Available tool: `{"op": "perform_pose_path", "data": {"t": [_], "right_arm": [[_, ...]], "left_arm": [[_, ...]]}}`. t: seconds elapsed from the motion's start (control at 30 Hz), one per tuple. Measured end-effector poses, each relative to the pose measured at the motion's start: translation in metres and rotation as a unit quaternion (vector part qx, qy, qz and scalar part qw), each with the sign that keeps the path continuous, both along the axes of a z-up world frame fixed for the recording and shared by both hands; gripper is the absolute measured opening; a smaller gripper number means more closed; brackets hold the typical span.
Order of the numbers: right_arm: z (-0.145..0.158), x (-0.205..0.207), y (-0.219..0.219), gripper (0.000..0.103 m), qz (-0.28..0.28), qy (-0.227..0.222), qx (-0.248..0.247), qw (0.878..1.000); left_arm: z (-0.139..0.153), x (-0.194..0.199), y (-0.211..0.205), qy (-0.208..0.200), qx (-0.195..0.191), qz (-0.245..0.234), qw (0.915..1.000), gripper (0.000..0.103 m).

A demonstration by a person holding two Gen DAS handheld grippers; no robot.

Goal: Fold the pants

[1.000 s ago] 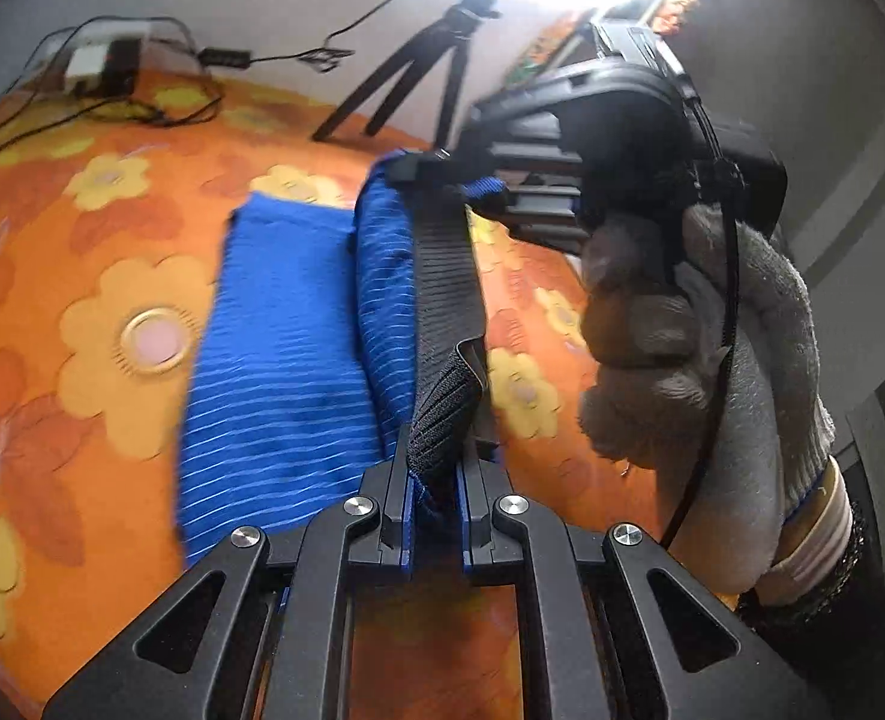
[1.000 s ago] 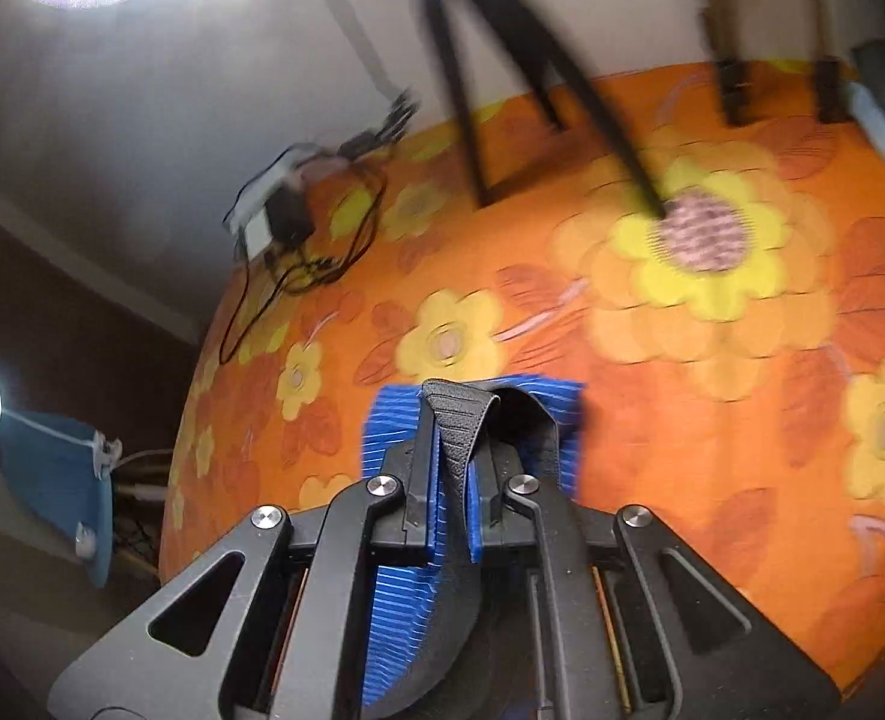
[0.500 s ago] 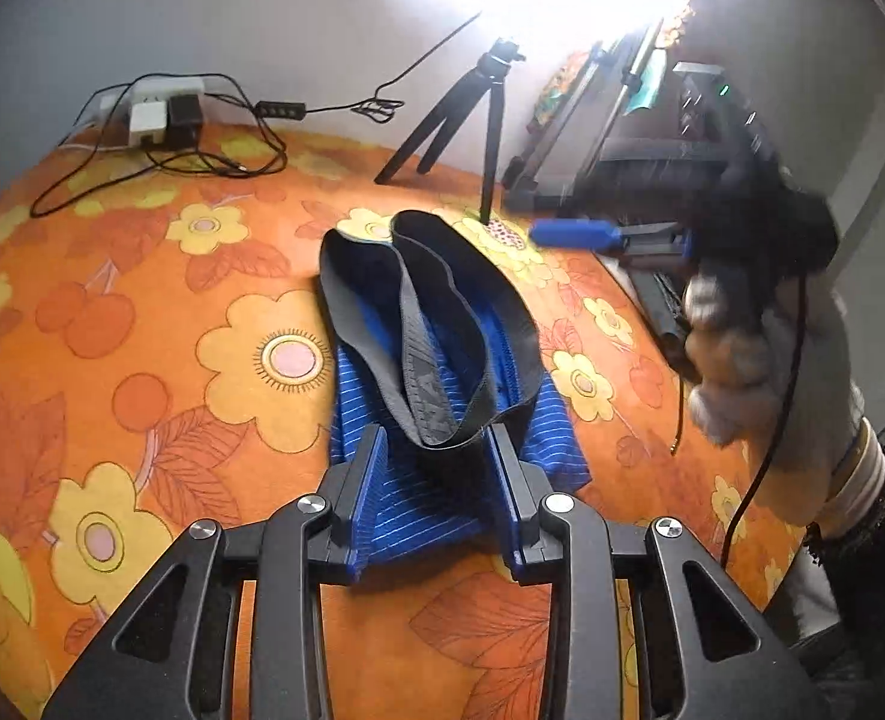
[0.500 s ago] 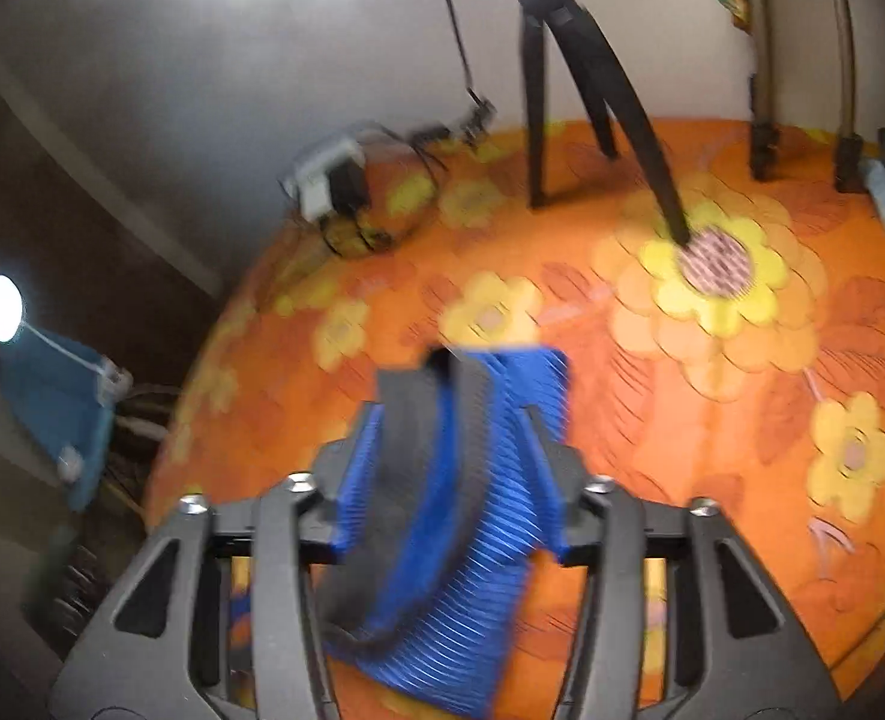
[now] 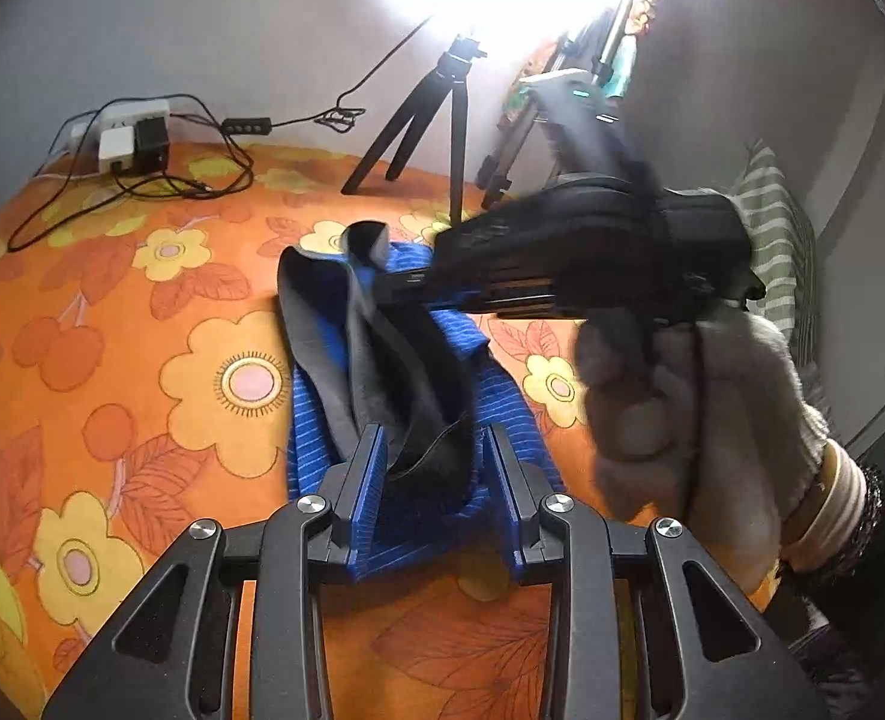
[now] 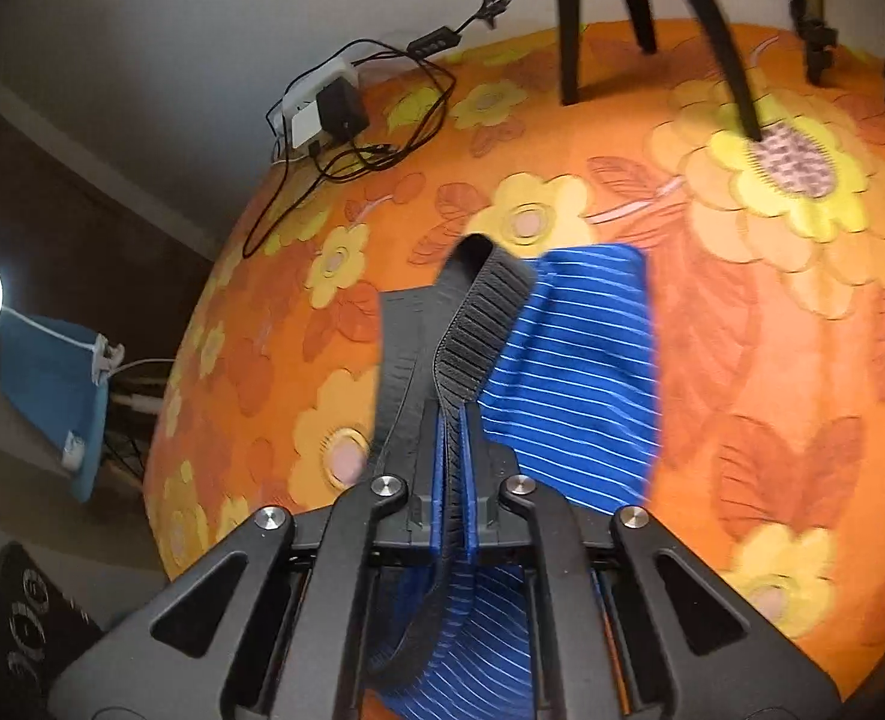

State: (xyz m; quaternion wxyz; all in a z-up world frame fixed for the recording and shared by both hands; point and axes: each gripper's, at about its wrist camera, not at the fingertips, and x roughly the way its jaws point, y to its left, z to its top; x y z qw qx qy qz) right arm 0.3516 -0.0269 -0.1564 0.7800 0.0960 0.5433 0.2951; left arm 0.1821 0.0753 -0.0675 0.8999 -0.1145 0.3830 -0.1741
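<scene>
Pants [image 5: 418,420], blue with white stripes, flat on orange flowered bedspread [image 5: 142,360]. Dark waistband [image 6: 472,324] pinched between pressed-together pads of right tool [image 6: 455,450]. Left tool [image 5: 433,468] spread, gripping nothing, waistband loop lying just ahead between its fingers.

Only legible txt: pale digits, approx "906", sideways on a dark object [image 6: 28,618] at lower left of right wrist view. Left wrist view: no txt/labels readable.
</scene>
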Motion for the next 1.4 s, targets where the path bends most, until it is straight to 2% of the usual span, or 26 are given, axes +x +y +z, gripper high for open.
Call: {"op": "perform_pose_path", "data": {"t": [0.07,0.13,0.23,0.3,0.37,0.43,0.6,0.7,0.83,0.93,1.1,1.17,1.27,1.4], "right_arm": [[-0.001,0.002,0.010,0.006,0.001,0.005,0.025,1.000],[-0.001,0.003,0.023,0.006,0.011,0.005,0.028,1.000],[-0.001,0.003,0.028,0.009,0.026,0.012,0.037,0.999],[0.002,0.011,0.015,0.026,0.012,0.032,0.074,0.997],[0.012,0.018,-0.004,0.031,-0.010,0.028,0.102,0.994],[0.028,0.023,-0.024,0.031,-0.022,0.006,0.108,0.994],[0.041,0.028,-0.056,0.031,-0.046,-0.021,0.087,0.995],[0.028,0.032,-0.062,0.031,-0.054,-0.012,0.060,0.997],[0.005,0.041,-0.056,0.031,-0.059,0.005,0.027,0.998],[-0.009,0.048,-0.047,0.031,-0.059,0.007,0.005,0.998],[-0.010,0.057,-0.037,0.031,-0.063,-0.014,0.015,0.998],[-0.009,0.057,-0.036,0.031,-0.063,-0.018,0.028,0.997],[-0.004,0.058,-0.038,0.031,-0.061,-0.019,0.040,0.997],[0.003,0.057,-0.054,0.034,-0.068,-0.018,0.049,0.996]], "left_arm": [[0.003,-0.001,-0.003,-0.008,0.007,-0.001,0.9999,0.031],[0.006,-0.001,-0.007,-0.020,0.016,-0.006,0.9996,0.031],[0.004,0.001,-0.006,-0.018,0.004,-0.006,0.9998,0.031],[0.000,0.006,-0.004,-0.001,-0.007,-0.002,1.0000,0.031],[-0.004,0.008,-0.001,0.009,-0.007,0.006,0.9999,0.031],[-0.005,0.009,0.002,0.017,-0.008,0.015,0.9997,0.031],[0.003,0.011,-0.003,0.005,-0.003,0.014,0.9999,0.031],[0.000,0.015,-0.012,0.009,0.009,0.010,0.9999,0.031],[-0.018,0.023,-0.002,0.047,0.003,0.042,0.9980,0.031],[-0.026,0.020,0.005,0.059,0.016,0.050,0.9969,0.032],[-0.029,0.013,0.011,0.063,0.033,0.057,0.9958,0.032],[-0.024,0.010,0.013,0.054,0.039,0.064,0.9958,0.032],[-0.006,0.000,0.003,0.006,0.080,0.055,0.9953,0.031],[0.014,-0.013,-0.026,-0.057,0.112,0.003,0.9920,0.031]]}}
